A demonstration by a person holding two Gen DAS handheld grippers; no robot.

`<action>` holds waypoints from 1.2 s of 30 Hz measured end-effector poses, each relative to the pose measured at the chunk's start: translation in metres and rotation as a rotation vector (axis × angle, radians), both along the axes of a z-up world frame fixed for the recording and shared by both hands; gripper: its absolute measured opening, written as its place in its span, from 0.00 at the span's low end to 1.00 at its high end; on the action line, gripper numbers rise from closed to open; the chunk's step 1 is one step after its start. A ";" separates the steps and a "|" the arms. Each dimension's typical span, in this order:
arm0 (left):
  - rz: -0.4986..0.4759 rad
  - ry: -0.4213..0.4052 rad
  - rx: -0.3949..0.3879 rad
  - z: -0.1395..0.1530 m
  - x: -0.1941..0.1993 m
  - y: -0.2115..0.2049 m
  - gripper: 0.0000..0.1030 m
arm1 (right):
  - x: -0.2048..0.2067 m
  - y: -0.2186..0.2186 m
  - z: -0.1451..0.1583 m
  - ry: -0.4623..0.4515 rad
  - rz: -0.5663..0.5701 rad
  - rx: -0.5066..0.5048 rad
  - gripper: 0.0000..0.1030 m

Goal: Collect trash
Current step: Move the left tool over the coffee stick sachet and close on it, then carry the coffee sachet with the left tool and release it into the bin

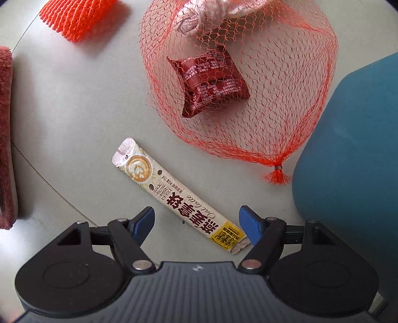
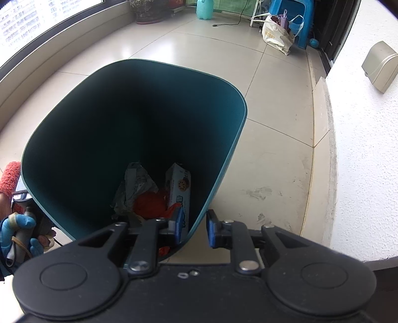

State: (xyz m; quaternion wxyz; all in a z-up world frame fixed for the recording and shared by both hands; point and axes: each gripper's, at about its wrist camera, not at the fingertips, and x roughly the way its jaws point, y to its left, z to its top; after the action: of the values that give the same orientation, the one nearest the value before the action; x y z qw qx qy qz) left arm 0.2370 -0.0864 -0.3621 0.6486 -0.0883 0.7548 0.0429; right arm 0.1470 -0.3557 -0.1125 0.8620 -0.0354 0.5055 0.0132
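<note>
left claw [image 1: 196, 224] wide over sachet [image 1: 179, 196]; sachet's end hidden behind pad.

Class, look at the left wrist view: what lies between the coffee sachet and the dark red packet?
Bare floor, then the red mesh of the net bag, which encloses the dark red packet. Nothing else separates it from the coffee sachet in the left wrist view.

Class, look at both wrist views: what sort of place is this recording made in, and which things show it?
Probably a home, perhaps an enclosed balcony or sunroom: a tiled floor beside a large window, with a blue plastic stool and a full shopping bag by the wall, and snack wrappers being cleared into a teal bin.
</note>
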 end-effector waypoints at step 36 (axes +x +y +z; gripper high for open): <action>-0.357 -0.549 -0.141 0.320 -0.009 -0.034 0.31 | 0.000 0.004 -0.001 -0.005 -0.024 -0.017 0.18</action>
State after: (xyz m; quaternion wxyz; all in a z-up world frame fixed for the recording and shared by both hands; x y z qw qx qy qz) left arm 0.2284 -0.1201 -0.0416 0.8173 -0.0078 0.5565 -0.1491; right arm 0.1467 -0.3513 -0.1130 0.8631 -0.0365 0.5037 -0.0017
